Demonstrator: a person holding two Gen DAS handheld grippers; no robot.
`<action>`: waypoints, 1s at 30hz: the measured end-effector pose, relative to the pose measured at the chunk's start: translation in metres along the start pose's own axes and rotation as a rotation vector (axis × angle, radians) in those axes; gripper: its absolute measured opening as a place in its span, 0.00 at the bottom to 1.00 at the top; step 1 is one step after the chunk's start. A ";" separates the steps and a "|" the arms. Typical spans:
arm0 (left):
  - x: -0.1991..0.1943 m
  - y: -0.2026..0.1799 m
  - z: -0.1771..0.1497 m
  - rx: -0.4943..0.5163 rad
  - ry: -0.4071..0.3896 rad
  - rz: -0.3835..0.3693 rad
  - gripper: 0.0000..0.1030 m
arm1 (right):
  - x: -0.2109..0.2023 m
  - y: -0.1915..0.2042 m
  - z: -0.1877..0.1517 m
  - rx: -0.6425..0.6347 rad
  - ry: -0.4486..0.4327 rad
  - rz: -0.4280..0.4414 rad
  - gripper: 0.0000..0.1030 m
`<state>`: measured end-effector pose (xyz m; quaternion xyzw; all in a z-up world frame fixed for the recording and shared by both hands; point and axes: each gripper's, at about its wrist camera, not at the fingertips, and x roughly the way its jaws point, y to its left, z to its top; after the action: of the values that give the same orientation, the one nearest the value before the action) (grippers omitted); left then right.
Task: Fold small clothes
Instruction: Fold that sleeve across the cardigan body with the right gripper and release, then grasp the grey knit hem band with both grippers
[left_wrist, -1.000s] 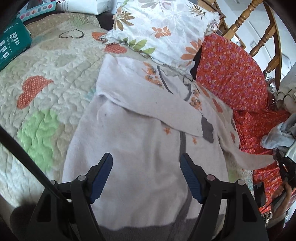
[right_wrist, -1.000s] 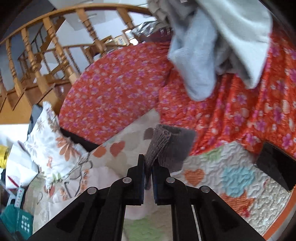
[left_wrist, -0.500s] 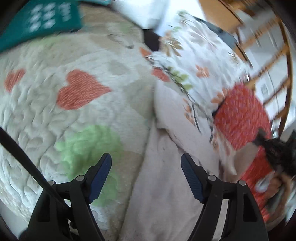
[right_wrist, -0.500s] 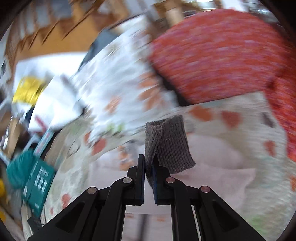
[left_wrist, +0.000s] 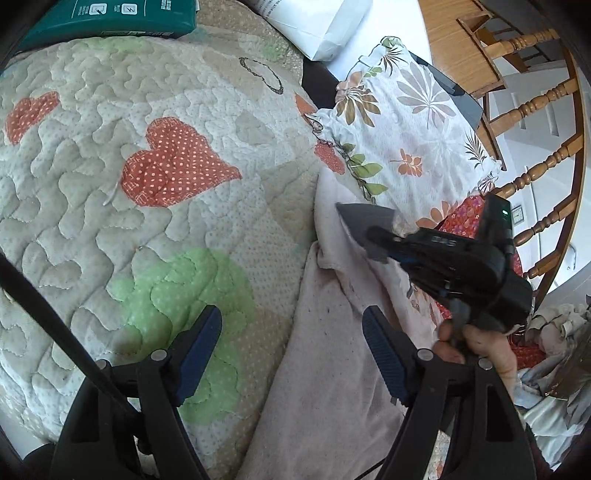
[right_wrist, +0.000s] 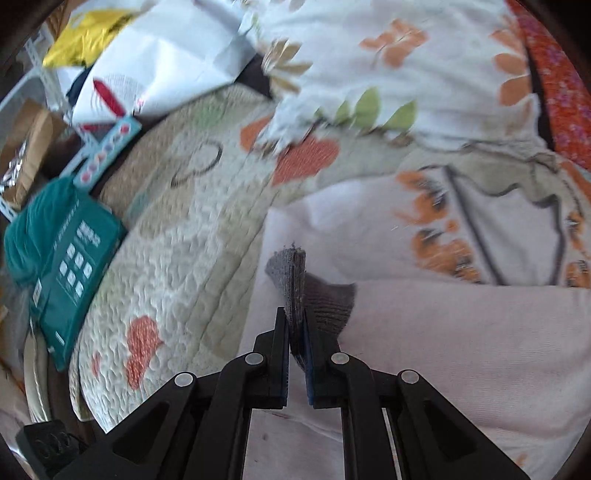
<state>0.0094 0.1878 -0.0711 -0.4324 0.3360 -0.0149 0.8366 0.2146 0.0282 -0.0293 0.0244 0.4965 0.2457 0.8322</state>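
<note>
A pale pink child's sweater (left_wrist: 325, 369) with grey cuffs and an orange print lies on the quilted bed cover (left_wrist: 129, 229). My right gripper (right_wrist: 296, 334) is shut on the grey sleeve cuff (right_wrist: 295, 280) and holds it over the sweater's body (right_wrist: 461, 350) near its left edge. In the left wrist view the right gripper (left_wrist: 373, 236) shows with the cuff (left_wrist: 365, 221) in it. My left gripper (left_wrist: 291, 350) is open and empty, above the sweater's left edge and the quilt.
A floral pillow (left_wrist: 406, 140) and an orange-red flowered cushion (right_wrist: 561, 74) lie at the head of the bed. A teal box (right_wrist: 70, 266) and white bags (left_wrist: 321, 26) sit at the quilt's far edge. A wooden railing (left_wrist: 535, 110) and a clothes pile (left_wrist: 554, 369) are at the right.
My right gripper carried the grey cuff left across the sweater, folding the sleeve over the body. My left gripper swung left, off the sweater's middle toward its left edge, still open.
</note>
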 end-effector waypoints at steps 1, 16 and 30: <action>0.000 0.000 0.000 0.002 0.000 0.001 0.75 | 0.002 0.000 -0.002 -0.005 0.014 0.006 0.08; 0.003 -0.015 -0.005 0.095 -0.002 0.069 0.75 | -0.100 -0.042 -0.059 0.026 -0.029 0.126 0.52; 0.015 -0.035 -0.041 0.185 0.248 0.022 0.75 | -0.238 -0.267 -0.289 0.619 -0.137 -0.168 0.55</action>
<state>0.0065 0.1319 -0.0704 -0.3444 0.4388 -0.0898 0.8251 -0.0168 -0.3685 -0.0572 0.2515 0.4907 0.0112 0.8341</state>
